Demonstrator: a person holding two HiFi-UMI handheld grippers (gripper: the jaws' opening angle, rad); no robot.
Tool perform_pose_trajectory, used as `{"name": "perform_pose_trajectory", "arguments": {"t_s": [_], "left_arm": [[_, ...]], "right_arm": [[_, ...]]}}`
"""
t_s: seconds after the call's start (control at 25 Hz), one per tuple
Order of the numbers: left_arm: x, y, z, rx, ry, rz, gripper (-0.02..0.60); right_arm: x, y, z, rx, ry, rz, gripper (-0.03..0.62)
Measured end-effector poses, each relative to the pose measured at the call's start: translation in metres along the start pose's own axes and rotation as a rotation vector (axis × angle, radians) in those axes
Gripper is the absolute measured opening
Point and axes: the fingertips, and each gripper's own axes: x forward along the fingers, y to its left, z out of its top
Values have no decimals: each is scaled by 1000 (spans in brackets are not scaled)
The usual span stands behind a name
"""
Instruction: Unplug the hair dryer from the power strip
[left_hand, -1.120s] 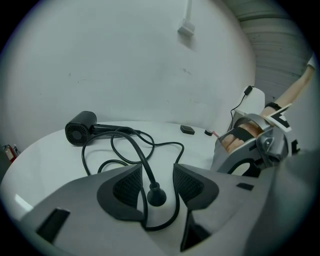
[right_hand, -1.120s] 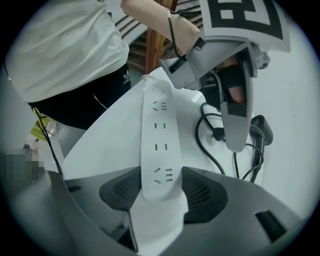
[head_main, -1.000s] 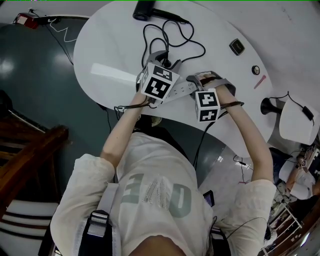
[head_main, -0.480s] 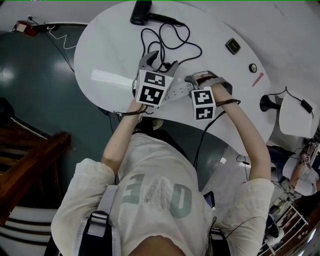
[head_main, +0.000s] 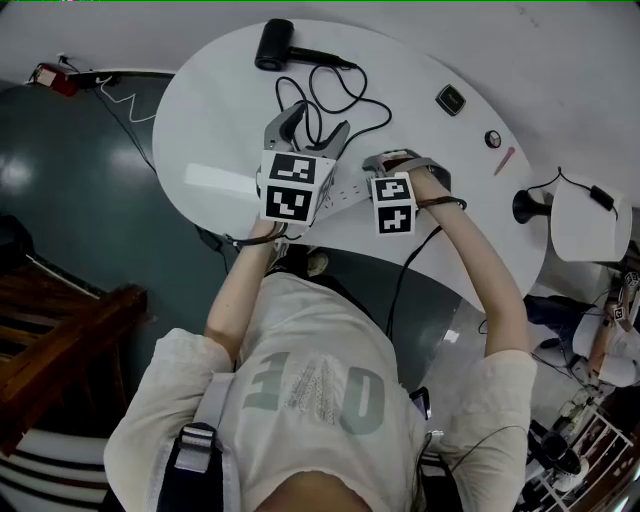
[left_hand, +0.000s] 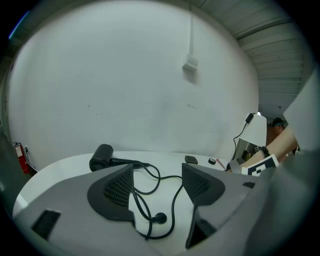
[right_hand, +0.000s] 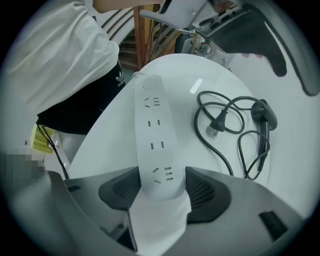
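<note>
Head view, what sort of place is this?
Likely an indoor workshop or recording lab: a round white table on a glossy dark floor, and a second small table with cabling.

The tabletop (head_main: 205, 100) is white, smooth and glossy, throwing back a streak of light. The power strip (right_hand: 155, 135) looks like smooth white plastic with a soft sheen. The hair dryer (head_main: 274, 44) and its cord (left_hand: 160, 217) are matt black. My fingers (left_hand: 117, 192) are matt grey plastic with a dark, rough dotted facing.
</note>
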Motion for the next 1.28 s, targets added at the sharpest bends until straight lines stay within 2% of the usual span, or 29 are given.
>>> {"name": "perform_pose_trajectory", "arguments": {"t_s": [0.12, 0.16, 0.24, 0.28, 0.44, 0.56, 0.68, 0.8, 0.92, 1.0, 1.08, 1.16, 1.28], "left_arm": [[-8, -4, 15, -9, -25, -46, 265], [-12, -3, 19, -18, -35, -42, 209], [-19, 3, 25, -23, -49, 3, 54], [-21, 5, 27, -16, -53, 22, 6], [-24, 6, 36, 2, -68, 29, 6], [-26, 3, 42, -5, -83, 25, 6], [-27, 0, 54, 21, -108, 31, 6], [-34, -5, 73, 62, -157, 32, 6], [-48, -11, 94, 71, -212, 19, 6], [-59, -17, 108, 73, -252, -5, 6], [-69, -24, 122, 79, -290, -31, 6], [-78, -30, 134, 91, -325, -46, 6], [-89, -40, 145, 95, -360, -73, 6]], "right_arm": [[-1, -2, -3, 60, -36, -3, 268], [-1, -3, -4, 79, -46, -7, 272], [-2, -3, -6, 97, -47, -13, 273], [-4, -3, -7, 95, -38, -12, 275], [-20, 1, -10, 66, -3, 23, 275], [-46, 3, -4, 56, -14, 59, 276], [-81, -18, 8, 104, -78, 14, 276], [-124, -57, 23, 202, -217, -136, 276], [-185, -97, 33, 336, -399, -359, 270], [-235, -116, 32, 439, -535, -539, 177], [-283, -125, 28, 554, -677, -704, 114], [-325, -126, 24, 669, -808, -845, 80], [-363, -117, 10, 867, -993, -1009, 63]]}}
